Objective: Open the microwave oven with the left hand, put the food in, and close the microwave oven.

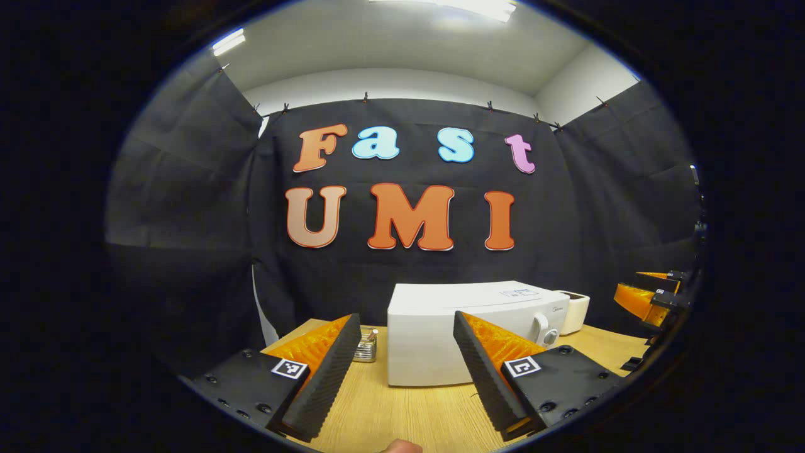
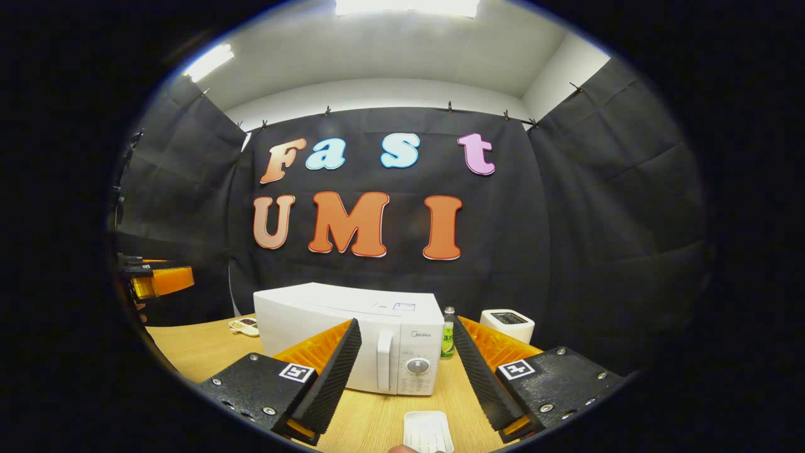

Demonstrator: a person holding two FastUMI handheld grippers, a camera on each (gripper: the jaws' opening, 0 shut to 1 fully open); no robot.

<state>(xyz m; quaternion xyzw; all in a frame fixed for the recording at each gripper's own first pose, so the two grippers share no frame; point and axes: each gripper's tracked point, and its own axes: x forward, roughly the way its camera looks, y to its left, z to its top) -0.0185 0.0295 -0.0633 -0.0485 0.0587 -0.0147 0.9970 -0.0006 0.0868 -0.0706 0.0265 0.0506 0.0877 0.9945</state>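
One white microwave oven (image 2: 352,336) is seen ahead of both grippers on the wooden table (image 1: 402,415), its door shut. In the left gripper view, the left gripper (image 1: 402,371) is held wide apart with nothing between its fingers, and the oven's lower right part is hidden behind one finger. In the right gripper view, the right gripper (image 2: 405,377) is likewise spread and empty; one white tray (image 2: 426,431) lies between its fingers, cut off at the bottom edge, its contents not discernible. One small bottle (image 2: 448,333) and one white box (image 2: 508,324) stand beyond the oven's right side.
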